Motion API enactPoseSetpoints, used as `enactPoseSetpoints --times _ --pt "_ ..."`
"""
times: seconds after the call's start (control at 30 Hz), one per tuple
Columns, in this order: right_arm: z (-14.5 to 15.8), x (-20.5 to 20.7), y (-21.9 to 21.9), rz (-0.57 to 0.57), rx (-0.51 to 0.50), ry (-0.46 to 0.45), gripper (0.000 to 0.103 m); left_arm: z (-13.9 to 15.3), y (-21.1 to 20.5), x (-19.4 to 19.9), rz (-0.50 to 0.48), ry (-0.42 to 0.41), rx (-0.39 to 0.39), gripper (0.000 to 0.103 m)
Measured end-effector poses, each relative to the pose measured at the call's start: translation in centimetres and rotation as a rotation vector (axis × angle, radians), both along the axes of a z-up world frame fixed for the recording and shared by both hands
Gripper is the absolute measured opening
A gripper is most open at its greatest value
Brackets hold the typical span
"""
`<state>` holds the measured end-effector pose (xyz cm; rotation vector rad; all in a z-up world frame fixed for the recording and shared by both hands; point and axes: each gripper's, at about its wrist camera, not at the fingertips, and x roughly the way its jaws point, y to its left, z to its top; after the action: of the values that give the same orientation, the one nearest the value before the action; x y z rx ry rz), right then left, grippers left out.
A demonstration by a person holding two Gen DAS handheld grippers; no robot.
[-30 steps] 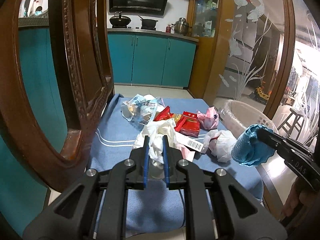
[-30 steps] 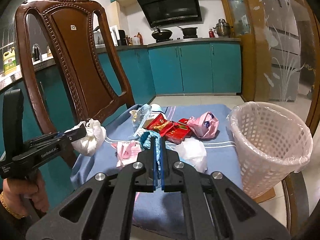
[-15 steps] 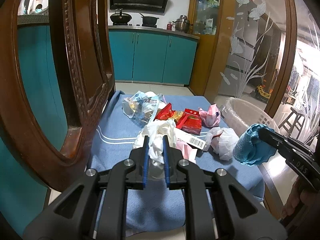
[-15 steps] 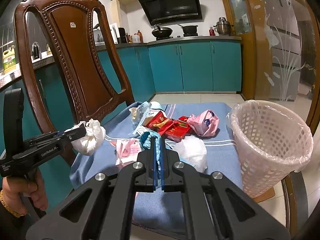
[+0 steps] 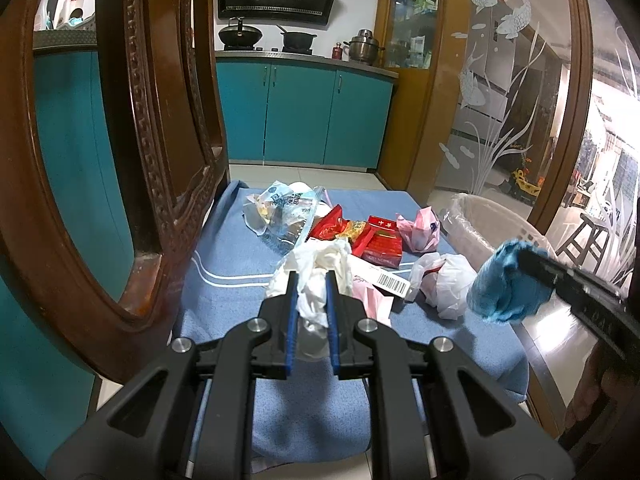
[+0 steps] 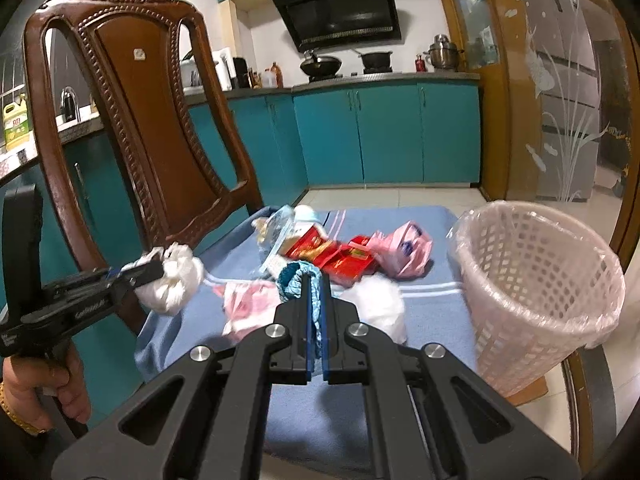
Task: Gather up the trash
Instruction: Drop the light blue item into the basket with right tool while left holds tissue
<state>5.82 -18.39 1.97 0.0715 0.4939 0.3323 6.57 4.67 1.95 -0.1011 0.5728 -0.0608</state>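
Observation:
My left gripper [image 5: 311,280] is shut on a crumpled white plastic wad [image 5: 320,258], held just above the blue cloth [image 5: 224,280]. The right wrist view shows that same gripper [image 6: 154,274] at the left with the white wad [image 6: 176,284]. My right gripper [image 6: 316,282] is shut on a crumpled blue wad [image 6: 292,278], left of the lined white basket [image 6: 536,280]. In the left wrist view the blue wad [image 5: 500,284] hangs at the right gripper's tip [image 5: 524,256]. On the cloth lie a clear bag [image 5: 284,212], red wrapper [image 5: 332,226], red box [image 5: 380,240], pink bag [image 5: 420,228] and white bag [image 5: 444,284].
A carved wooden chair back [image 6: 152,120] stands tall at the left, close to my left gripper. A pink paper with a barcode label [image 5: 392,282] lies mid-cloth. The basket's rim [image 5: 472,216] sits at the cloth's right edge. Teal kitchen cabinets [image 6: 380,140] lie beyond.

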Motion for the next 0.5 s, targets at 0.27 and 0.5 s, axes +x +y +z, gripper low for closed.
enactPoseSetpoints --times 0.27,0.5 --pt "1.7 4.7 -10.8 -0.352 0.104 -0.102 0.004 -0.2 -0.2 0.1 -0.001 0.006 0.003 0.014" --pt "-1.2 7.3 -15.4 -0.470 0.132 0.007 0.004 -0.3 0.1 0.4 0.003 0.009 -0.004 0.014"
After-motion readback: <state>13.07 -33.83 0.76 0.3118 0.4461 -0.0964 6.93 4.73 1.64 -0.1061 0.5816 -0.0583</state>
